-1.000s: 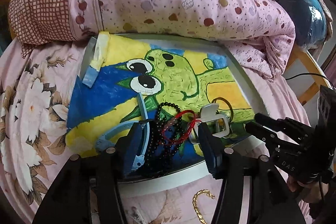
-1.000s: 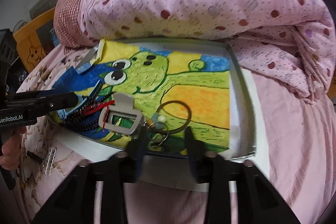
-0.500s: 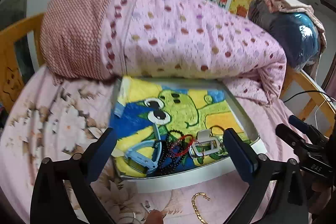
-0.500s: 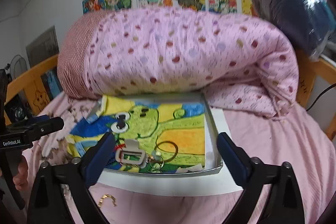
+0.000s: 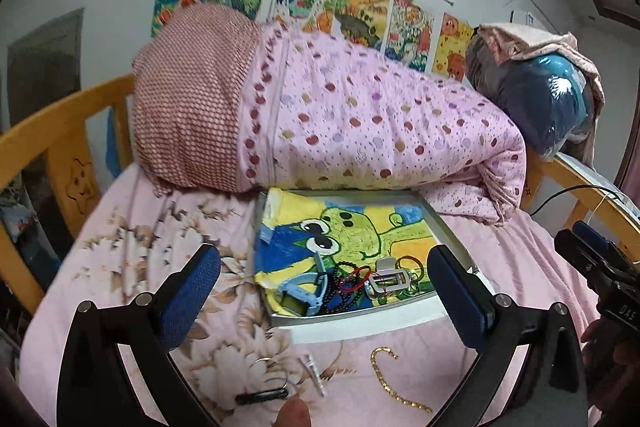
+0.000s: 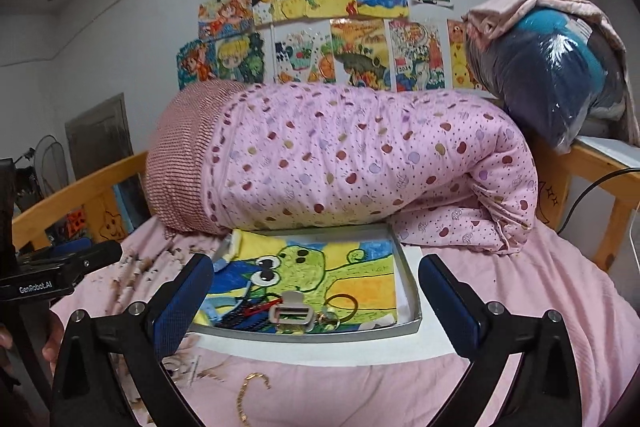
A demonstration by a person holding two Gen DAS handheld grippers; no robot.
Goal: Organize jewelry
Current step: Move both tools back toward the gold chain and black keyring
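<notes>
One tray (image 5: 452, 239) lies on the bed, lined with one frog drawing (image 5: 352, 227), and in it I count one light-blue watch (image 5: 298, 293), one string of dark beads (image 5: 340, 293), one red cord (image 5: 356, 277), one silver buckle-like clasp (image 5: 388, 283) and what may be two thin rings (image 6: 340, 307), though they overlap and blur together. On the sheet in front of the tray lie one gold chain (image 5: 386, 379), one small silver pin-like piece (image 5: 314, 373), one metal ring (image 5: 262, 367) and one black clip (image 5: 262, 395). Behind the tray sits one rolled quilt (image 5: 360, 123), beside one plastic-wrapped bundle (image 5: 548, 99), and about a dozen drawings (image 6: 320, 23) hang on the wall.
</notes>
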